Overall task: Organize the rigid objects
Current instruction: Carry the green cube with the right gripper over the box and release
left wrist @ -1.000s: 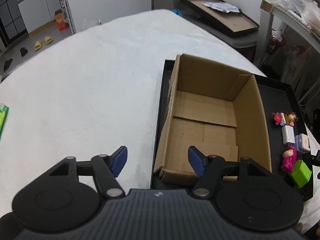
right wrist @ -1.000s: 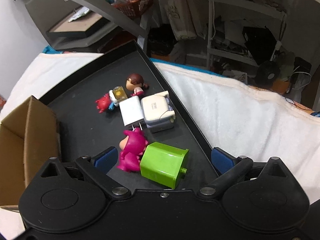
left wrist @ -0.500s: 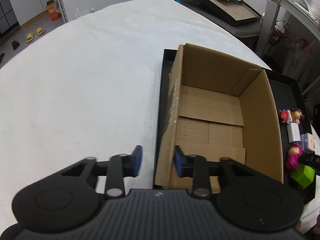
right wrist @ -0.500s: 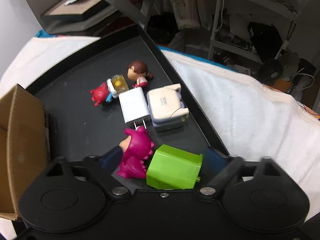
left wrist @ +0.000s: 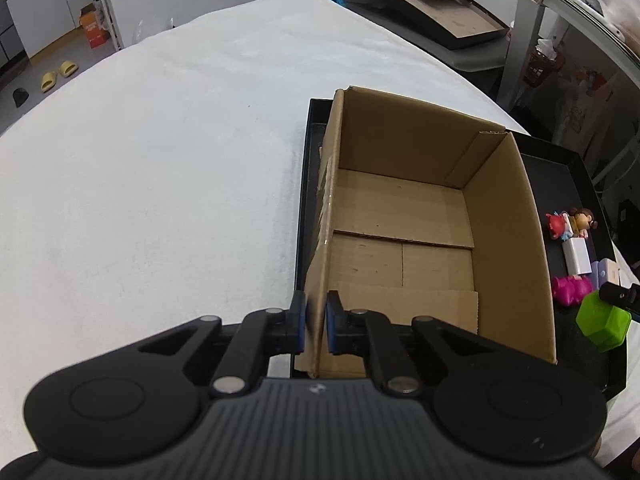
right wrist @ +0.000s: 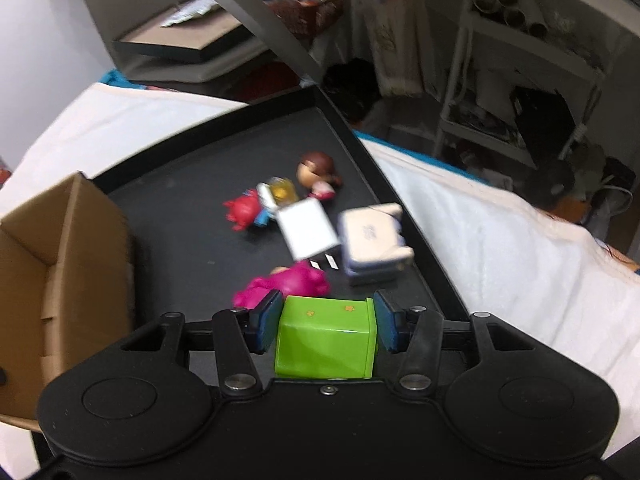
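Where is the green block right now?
In the right wrist view, the green block sits between the right gripper's jaws, just in front of the pink toy.

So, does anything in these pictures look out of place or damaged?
Nothing looks damaged. The small toys and chargers lie jumbled on the black tray beside the empty cardboard box, not yet sorted into it.

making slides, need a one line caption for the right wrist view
Right gripper, its jaws just closing, clamps the green block above the black tray.
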Demonstrator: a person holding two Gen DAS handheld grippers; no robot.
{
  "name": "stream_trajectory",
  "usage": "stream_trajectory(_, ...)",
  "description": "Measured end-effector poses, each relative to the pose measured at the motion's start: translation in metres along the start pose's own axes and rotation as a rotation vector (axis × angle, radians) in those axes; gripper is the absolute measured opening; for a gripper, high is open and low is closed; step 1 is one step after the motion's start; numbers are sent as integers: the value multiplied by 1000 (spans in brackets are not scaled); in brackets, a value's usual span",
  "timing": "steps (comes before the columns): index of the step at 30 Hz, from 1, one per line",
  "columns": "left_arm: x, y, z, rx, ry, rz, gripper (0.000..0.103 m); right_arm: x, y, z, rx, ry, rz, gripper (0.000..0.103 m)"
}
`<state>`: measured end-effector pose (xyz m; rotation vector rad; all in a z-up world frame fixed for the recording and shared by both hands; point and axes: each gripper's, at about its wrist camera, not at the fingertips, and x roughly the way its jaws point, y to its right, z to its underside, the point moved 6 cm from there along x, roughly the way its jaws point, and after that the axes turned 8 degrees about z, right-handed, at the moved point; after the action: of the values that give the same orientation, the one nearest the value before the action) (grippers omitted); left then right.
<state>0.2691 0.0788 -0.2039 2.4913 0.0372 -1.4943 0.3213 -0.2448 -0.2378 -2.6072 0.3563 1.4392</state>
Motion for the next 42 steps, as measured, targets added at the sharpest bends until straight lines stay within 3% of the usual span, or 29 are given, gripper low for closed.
stream_trajectory(19, 0, -6, 1, -30, -32, 68, 10, -74, -98, -20, -154, 160, -217, 48)
stream_trajectory(37, 2, -13, -2, -65, -66, 156, 12, -81, -177, -36, -276, 258, -236, 48)
stream_trajectory(42, 3, -21, -5, -97, -84, 186, 12, -82, -201, -33, -300, 249, -277, 48)
